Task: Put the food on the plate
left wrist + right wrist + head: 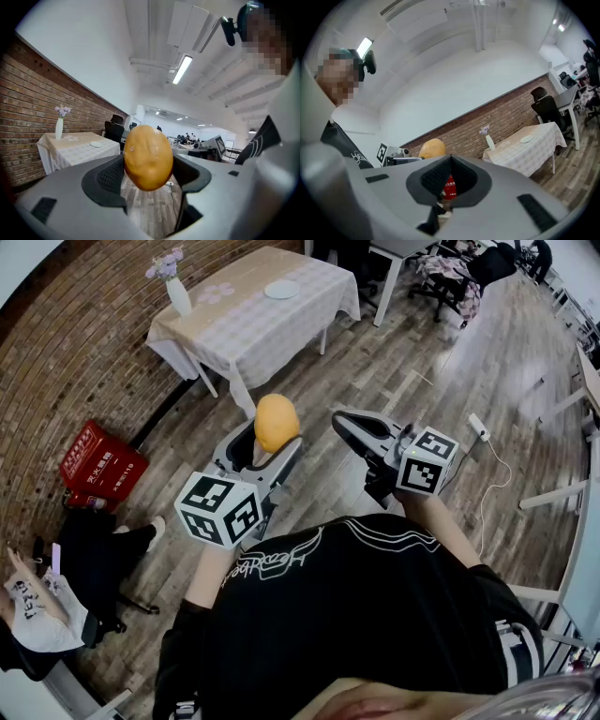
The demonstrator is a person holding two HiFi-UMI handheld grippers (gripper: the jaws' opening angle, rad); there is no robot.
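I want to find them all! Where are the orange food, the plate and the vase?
orange food (277, 422): head view, middle of its rounded side.
plate (281, 289): head view, bare centre of the white dish.
vase (178, 296): head view, white body below the flowers.

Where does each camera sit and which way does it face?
Head view: on the person's head, facing steeply down at the floor; shows the black shirt, left gripper and right gripper.
Left gripper view: on the left gripper, facing along its jaws, clamped on the food, toward the clothed table; shirt at right.
Right gripper view: on the right gripper, facing along shut jaws toward the brick wall; shirt at left.
Shared: all three show the food and the table.
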